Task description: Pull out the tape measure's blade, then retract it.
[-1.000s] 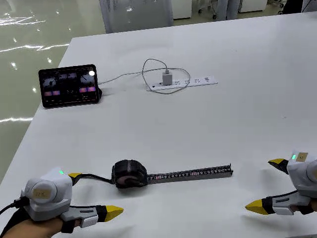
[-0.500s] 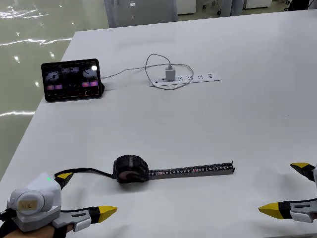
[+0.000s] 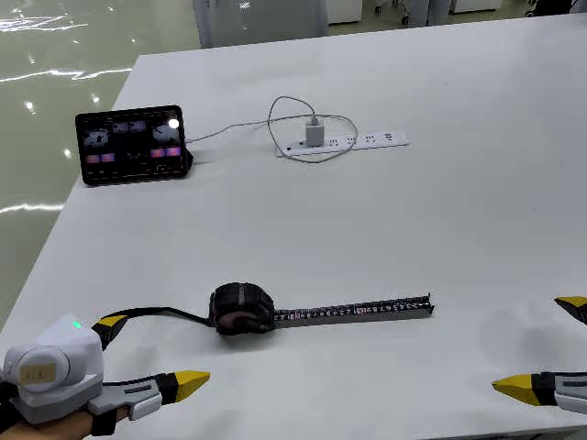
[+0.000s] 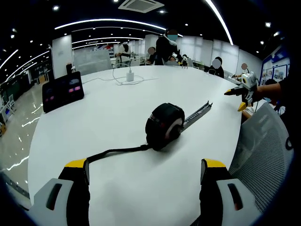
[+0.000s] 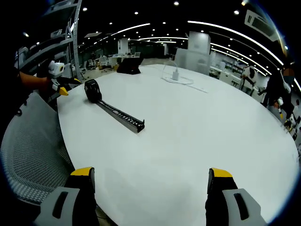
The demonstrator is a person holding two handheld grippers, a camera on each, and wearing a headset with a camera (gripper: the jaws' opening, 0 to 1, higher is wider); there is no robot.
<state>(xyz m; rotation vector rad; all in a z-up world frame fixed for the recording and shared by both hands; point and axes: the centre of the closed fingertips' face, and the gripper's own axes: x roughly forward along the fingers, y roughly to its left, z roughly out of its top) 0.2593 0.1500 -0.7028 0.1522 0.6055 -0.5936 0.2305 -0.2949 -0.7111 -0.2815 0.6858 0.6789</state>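
Where broad white workbench bears round black tape measure case near-left, graduated metal blade is seen extended rightward. Yellow-tipped left gripper, right gripper held wide, empty. Retraction judged pending: case to be grasped, lock released.

L claw down-left of tape measure, jaws spread wide, yellow tips pointing right, nothing btwn. R claw well right of tape measure, jaws also wide apart, tips pointing left, empty. Both apart from it.
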